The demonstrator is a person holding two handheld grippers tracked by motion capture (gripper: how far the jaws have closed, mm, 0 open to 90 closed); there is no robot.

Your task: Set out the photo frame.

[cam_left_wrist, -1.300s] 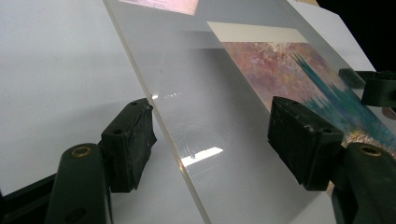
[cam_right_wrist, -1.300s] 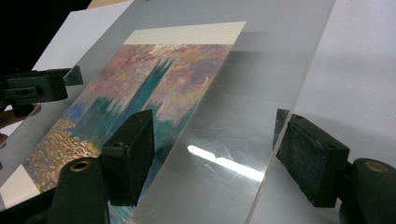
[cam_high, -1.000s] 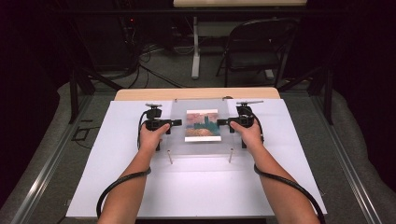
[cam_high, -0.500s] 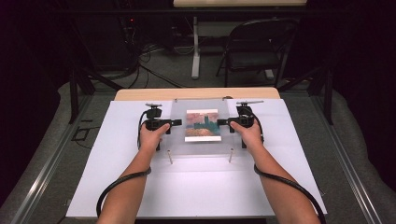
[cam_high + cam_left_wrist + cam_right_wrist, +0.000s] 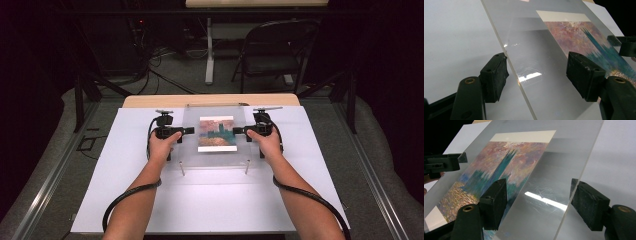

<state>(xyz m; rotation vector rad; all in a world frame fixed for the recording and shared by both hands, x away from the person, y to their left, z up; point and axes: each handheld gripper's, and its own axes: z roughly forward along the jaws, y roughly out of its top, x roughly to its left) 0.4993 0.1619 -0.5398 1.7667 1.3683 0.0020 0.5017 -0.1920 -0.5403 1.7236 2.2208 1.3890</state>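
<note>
High view: both forearms outstretched, left tool [image 5: 189, 130] and right tool [image 5: 238, 131] wide astride the clear panel's [image 5: 192, 147] edges.

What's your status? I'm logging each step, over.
Left gripper and right gripper open, jaws straddling opposite edges of the clear panel. Painted picture under it. Nothing in the way.

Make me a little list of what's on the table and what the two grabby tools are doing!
Table cover: white sheet
Main thing: clear plastic panel with a painting print in its middle
Left gripper: at the panel's left edge, fingers open either side of the edge
Right gripper: at the panel's right edge, fingers open too
Behind the table: black folding chair
</note>
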